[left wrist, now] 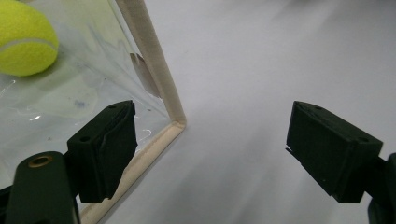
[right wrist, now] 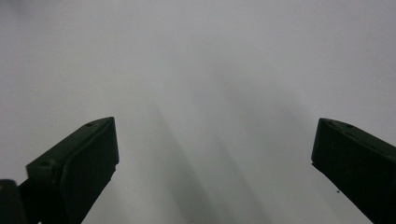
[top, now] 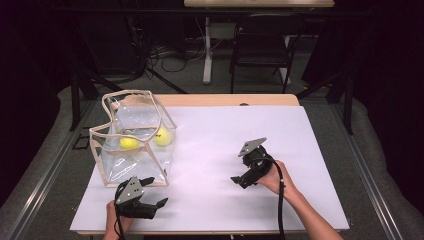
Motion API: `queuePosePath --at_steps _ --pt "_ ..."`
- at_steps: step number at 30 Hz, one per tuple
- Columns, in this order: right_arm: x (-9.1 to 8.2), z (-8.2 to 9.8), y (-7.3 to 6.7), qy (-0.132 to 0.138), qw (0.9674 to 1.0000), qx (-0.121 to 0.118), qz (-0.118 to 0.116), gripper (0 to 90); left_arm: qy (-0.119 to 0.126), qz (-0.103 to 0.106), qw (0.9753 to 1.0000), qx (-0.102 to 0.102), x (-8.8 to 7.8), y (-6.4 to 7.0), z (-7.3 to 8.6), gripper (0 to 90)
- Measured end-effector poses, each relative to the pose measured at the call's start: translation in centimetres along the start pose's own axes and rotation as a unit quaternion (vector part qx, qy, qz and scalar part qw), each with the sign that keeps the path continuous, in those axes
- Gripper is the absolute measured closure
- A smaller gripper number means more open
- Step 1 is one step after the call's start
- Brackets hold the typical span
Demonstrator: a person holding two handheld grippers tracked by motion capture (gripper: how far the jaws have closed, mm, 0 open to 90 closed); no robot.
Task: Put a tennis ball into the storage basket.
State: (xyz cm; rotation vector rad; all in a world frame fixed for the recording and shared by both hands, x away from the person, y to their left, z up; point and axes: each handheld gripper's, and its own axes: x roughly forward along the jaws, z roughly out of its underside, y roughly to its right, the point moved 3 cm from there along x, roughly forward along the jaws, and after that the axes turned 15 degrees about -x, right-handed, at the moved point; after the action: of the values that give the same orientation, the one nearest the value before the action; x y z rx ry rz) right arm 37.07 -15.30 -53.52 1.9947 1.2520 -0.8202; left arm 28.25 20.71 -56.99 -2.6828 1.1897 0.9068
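A clear plastic bag (top: 134, 137) with beige trim stands open-topped at the left of the white table cover (top: 225, 125). Two yellow tennis balls (top: 129, 143) (top: 162, 136) lie inside it. My left gripper (top: 156, 191) is open near the front edge, just in front of the bag's near right corner. In the left gripper view that corner (left wrist: 173, 122) sits between the spread jaws of the left gripper (left wrist: 210, 140), closer to the left jaw, and one ball (left wrist: 25, 39) shows through the plastic. My right gripper (top: 239, 167) is open at mid-table, jaws pointing left. In its own view the right gripper (right wrist: 215, 154) has bare white surface between its jaws.
The white cover ends at the table's front edge (top: 210, 231); a wooden strip (top: 235, 100) shows at the back. Beyond the table are a dark chair (top: 262, 45), a white desk leg (top: 207, 50) and floor cables (top: 170, 55). Black frame legs (top: 75, 95) flank the table.
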Motion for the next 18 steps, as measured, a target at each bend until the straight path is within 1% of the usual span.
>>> queuePosePath --at_steps 8,14,18 --pt "-0.4 1.6 -0.4 0.002 0.9999 0.01 0.008 0.3 -0.001 0.0 1.0 -0.001 0.0 0.0 0.0 16.1" --pt "-1.0 2.8 -0.7 0.014 0.9996 0.019 0.019 0.6 -0.001 -0.002 1.0 -0.001 0.0 -0.1 0.0 16.2" --pt "-1.2 3.5 -1.0 0.012 0.9994 0.024 0.021 0.6 -0.001 0.0 1.0 0.0 0.1 0.1 0.0 16.2"
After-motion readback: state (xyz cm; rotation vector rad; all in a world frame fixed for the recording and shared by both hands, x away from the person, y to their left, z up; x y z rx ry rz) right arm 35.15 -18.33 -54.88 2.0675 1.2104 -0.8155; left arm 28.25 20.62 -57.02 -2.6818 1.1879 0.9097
